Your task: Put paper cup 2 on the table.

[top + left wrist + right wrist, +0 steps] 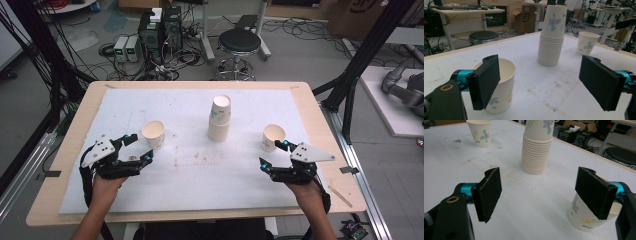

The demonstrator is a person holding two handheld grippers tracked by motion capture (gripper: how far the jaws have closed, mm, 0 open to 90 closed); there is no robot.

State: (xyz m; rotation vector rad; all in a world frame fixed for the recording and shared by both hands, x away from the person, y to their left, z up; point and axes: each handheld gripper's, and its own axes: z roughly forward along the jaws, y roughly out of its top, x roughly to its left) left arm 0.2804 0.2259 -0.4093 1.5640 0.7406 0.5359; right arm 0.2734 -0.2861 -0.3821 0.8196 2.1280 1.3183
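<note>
Tall inverted stack of floral paper cups [219, 119]: centre of white-padded worktop [190, 175]. Single upright floral paper cups left [153, 133] and right [273, 137] of stack. Likely light, crushable; grip mid-wall gently. Left gripper [139, 148], right gripper [273, 154]: jaws wide, empty.

Light is even and fairly bright, falling from overhead. The white foam-covered table [190, 175] reads pale, without harsh glare. Shadows under the stacked floral paper cups [550, 37] are faint and soft. All views look slightly blurred and low in resolution.
</note>
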